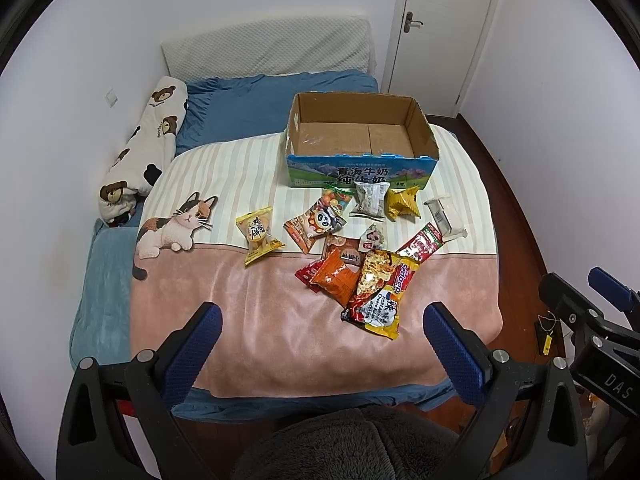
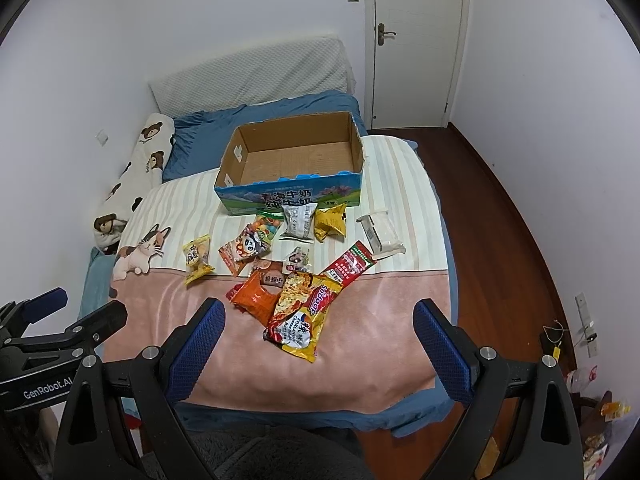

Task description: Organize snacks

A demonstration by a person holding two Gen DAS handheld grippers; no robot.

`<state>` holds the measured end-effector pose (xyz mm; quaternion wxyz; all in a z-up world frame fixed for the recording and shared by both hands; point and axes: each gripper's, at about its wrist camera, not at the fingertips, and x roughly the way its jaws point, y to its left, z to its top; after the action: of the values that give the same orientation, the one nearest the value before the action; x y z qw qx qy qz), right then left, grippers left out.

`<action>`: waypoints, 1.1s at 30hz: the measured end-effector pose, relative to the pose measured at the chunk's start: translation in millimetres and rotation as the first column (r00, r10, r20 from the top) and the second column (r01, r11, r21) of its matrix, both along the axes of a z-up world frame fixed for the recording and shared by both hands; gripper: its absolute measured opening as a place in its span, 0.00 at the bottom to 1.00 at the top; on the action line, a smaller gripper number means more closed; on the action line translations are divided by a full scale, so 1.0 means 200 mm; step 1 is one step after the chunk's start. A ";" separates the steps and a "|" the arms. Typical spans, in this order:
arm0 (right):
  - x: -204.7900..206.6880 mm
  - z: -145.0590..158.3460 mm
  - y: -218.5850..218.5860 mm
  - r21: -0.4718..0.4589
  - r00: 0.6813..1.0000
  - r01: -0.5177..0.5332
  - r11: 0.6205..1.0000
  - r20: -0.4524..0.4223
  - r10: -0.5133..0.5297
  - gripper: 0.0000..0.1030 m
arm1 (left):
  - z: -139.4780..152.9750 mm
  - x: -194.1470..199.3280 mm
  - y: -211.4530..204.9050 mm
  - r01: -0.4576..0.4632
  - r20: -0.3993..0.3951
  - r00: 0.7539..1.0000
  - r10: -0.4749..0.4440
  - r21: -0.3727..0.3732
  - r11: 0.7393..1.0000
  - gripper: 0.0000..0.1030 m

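An empty open cardboard box (image 1: 360, 136) (image 2: 292, 156) with a blue printed front stands on the bed. In front of it lie several snack packets: a yellow Sedaap noodle pack (image 1: 380, 292) (image 2: 304, 316), an orange packet (image 1: 335, 278) (image 2: 256, 298), a panda packet (image 1: 314, 224) (image 2: 244, 250), a yellow snack at the left (image 1: 258, 234) (image 2: 197, 258), a grey packet (image 1: 370, 198) (image 2: 298, 220), a white packet at the right (image 1: 444, 212) (image 2: 380, 232). My left gripper (image 1: 322, 318) and right gripper (image 2: 318, 314) are open and empty, held above the bed's near edge.
The snacks lie on a pink and striped blanket with a cat print (image 1: 176, 228) (image 2: 140, 254). A bear-print pillow (image 1: 148, 140) lies along the left wall. A white door (image 2: 416, 40) and wooden floor (image 2: 500, 220) are at the right.
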<state>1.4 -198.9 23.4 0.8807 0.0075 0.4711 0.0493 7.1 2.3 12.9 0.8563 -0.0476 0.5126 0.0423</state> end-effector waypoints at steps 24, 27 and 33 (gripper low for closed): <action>0.11 -0.13 -0.03 0.060 0.998 0.034 0.998 -0.061 -0.031 0.94 | -0.05 0.11 0.04 -0.067 0.000 0.998 0.067 0.019 0.998 1.00; 0.22 -0.33 -0.05 0.100 0.989 0.056 0.993 -0.144 -0.041 0.94 | -0.16 0.19 0.09 -0.112 -0.013 0.994 0.113 0.037 0.993 1.00; 0.48 -0.95 -0.04 0.182 0.938 0.143 0.973 -0.340 -0.074 0.94 | -0.58 0.36 0.20 -0.152 -0.140 0.976 0.165 0.097 0.984 1.00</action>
<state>96.8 -206.1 -166.4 0.7850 0.1320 0.6035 0.0465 79.8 42.1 -103.1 0.8111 -0.0483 0.5669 0.1358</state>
